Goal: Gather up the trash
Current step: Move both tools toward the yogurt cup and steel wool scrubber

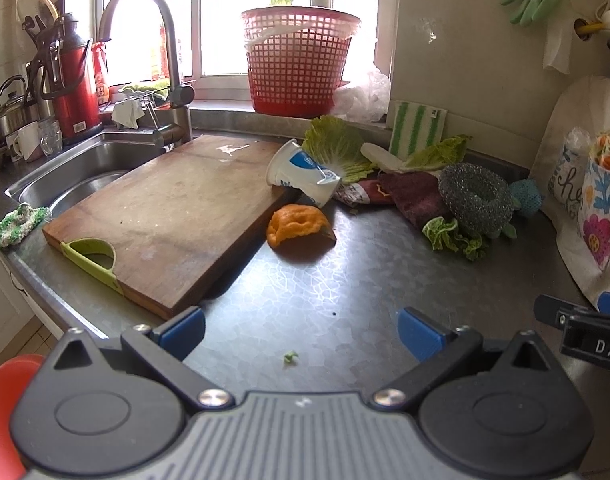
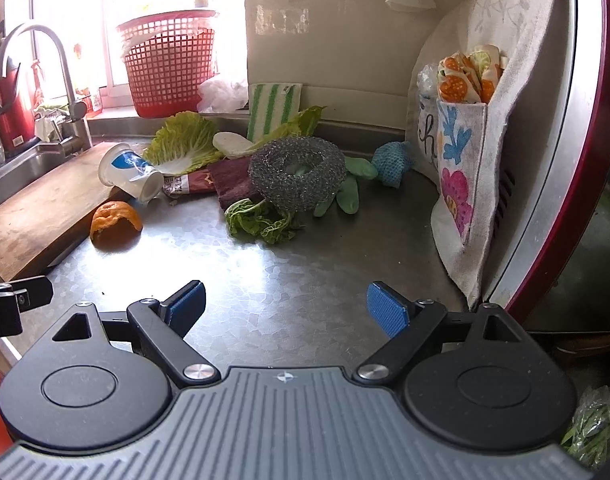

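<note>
Both grippers were empty with jaws apart, low over the counter [image 1: 325,288]. The cup [image 1: 301,174] lay on its side at the far corner of the board [image 1: 165,216], just beyond the peel [image 1: 299,226]. Its long axis ran across the view, mouth away from the board. It lay straight ahead of the left gripper [image 1: 301,332], which seemed nearer than the right gripper [image 2: 285,308].

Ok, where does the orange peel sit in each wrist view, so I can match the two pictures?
Left wrist: the orange citrus peel lies mid-frame on the steel counter, at the wooden cutting board's right edge.
Right wrist: the same peel lies left of centre, again against that board.
Shared landmark: the tipped white-and-blue plastic cup just behind it.
</note>
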A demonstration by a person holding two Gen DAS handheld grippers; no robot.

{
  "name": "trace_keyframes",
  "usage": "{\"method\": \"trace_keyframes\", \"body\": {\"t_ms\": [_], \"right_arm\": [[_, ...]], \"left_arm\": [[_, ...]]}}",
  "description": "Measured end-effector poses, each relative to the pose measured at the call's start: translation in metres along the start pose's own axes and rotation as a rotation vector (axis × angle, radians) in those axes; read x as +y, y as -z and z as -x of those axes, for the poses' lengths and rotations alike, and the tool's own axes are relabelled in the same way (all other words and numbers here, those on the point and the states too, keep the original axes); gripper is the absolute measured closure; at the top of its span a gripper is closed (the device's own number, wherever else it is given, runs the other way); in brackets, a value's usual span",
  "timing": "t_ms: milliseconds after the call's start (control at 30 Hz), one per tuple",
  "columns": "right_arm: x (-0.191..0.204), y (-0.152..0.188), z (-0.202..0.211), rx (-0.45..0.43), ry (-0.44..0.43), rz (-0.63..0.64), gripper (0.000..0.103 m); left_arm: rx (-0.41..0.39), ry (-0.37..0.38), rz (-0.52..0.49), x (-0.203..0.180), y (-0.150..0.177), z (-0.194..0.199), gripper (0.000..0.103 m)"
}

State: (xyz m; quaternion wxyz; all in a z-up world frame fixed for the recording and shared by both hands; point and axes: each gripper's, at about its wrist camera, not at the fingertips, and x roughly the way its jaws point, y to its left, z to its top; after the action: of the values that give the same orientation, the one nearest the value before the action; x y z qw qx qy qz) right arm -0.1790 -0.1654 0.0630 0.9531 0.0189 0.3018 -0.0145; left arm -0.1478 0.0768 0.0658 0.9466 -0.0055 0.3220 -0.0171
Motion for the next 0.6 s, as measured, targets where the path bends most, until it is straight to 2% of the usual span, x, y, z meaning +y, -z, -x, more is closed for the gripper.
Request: {"method": "trace_keyframes", "body": {"t_ms": [400,600], "right_arm": [[-0.005,0.005,-0.009,-0.002,-0.014,-0.006,0.000],[-0.009,0.007,-0.013,-0.012,-0.066,-0.026,0.000]], "left_arm": [[0.043,-0.027,-0.029,-0.016,0.004,-0.015,0.001],[0.064,-0.035,-0.045,-0.024,0.005,-0.022,0.001]]}}
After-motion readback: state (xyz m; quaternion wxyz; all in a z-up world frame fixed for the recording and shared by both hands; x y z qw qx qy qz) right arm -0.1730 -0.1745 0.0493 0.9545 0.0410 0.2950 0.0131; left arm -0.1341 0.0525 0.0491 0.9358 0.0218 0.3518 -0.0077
